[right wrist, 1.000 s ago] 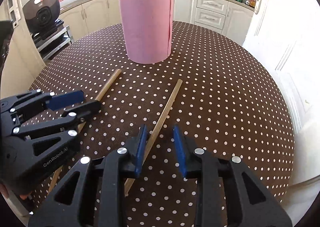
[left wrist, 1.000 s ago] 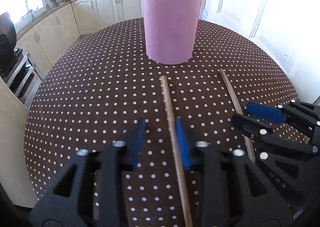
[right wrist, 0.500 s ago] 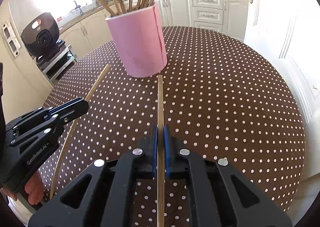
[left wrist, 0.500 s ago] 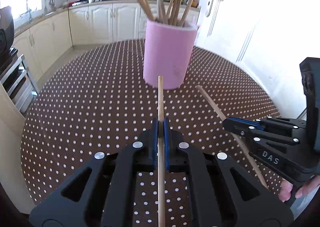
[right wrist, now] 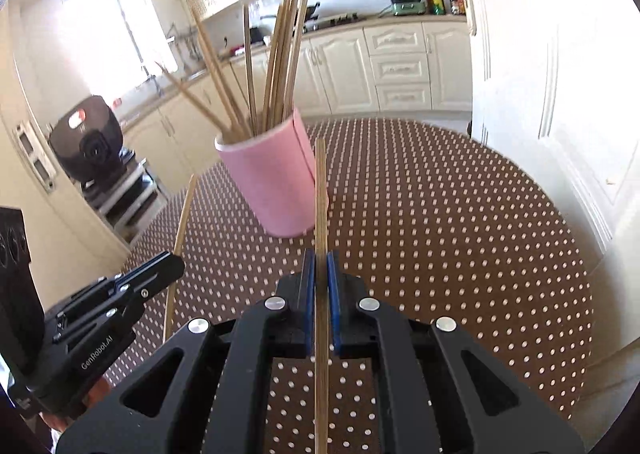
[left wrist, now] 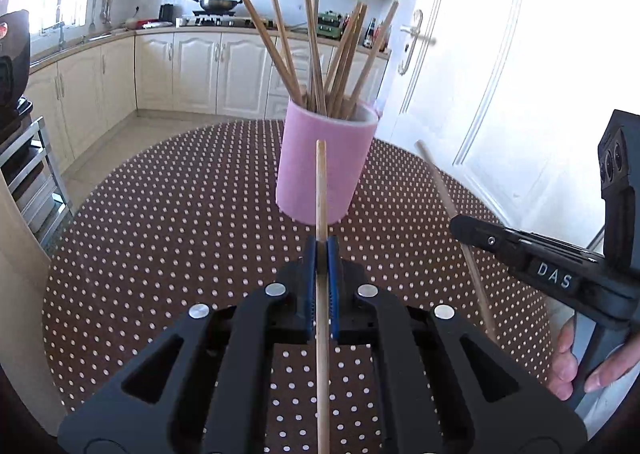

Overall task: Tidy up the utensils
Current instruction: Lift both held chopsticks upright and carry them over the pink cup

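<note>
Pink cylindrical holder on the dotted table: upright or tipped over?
Upright. The pink cylindrical holder stands on its base, open end up, wooden chopsticks fanning out of it.

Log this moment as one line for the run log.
left claw: shut on chopstick | right claw: shut on second chopstick | both off table | pink holder: ahead

The thin pale wooden chopstick [left wrist: 321, 190] looks matt, with a fine lengthwise grain. The pink cylindrical holder [left wrist: 320, 170] has a soft, matt, felt-like skin. A brown white-dotted cloth on the round desk [left wrist: 180, 222] shows a faint sheen. The black plastic left gripper [left wrist: 321, 250] is matt, with shiny round metal rivets and blue rubbery jaws.
</note>
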A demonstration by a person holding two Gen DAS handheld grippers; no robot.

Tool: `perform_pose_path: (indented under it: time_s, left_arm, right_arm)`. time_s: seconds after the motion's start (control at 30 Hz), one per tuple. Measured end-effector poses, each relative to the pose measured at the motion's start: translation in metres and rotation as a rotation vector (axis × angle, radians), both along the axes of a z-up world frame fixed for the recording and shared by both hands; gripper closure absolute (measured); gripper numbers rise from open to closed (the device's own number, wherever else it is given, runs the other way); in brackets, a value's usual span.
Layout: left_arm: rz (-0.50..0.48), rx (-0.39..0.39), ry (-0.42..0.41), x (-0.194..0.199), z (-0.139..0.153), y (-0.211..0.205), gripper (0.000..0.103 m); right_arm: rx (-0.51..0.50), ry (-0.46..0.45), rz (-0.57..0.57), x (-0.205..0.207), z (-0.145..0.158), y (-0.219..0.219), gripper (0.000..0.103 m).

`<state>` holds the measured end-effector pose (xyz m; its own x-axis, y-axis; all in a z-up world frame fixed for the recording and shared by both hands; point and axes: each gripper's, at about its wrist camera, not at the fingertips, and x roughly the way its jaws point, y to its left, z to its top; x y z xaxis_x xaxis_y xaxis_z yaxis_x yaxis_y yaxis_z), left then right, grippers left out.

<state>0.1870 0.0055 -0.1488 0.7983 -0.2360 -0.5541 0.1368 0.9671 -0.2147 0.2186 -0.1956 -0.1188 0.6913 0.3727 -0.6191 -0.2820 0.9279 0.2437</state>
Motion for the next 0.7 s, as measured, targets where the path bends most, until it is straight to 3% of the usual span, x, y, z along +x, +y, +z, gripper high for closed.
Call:
perform_pose_path:
  time_s: [0.17,0.7]
  left_arm:
    - [0.041,0.037,-0.058,-0.002,0.018,0.002,0.097]
    - [0.069,0.02,-0.174,-0.005,0.06,0.01,0.097]
  right_arm:
    - [0.016,-0.048,-0.013,-0.005,0.016,0.001,0.098]
    - [0.043,-0.17,-0.027,-0.011,0.053,0.005,0.098]
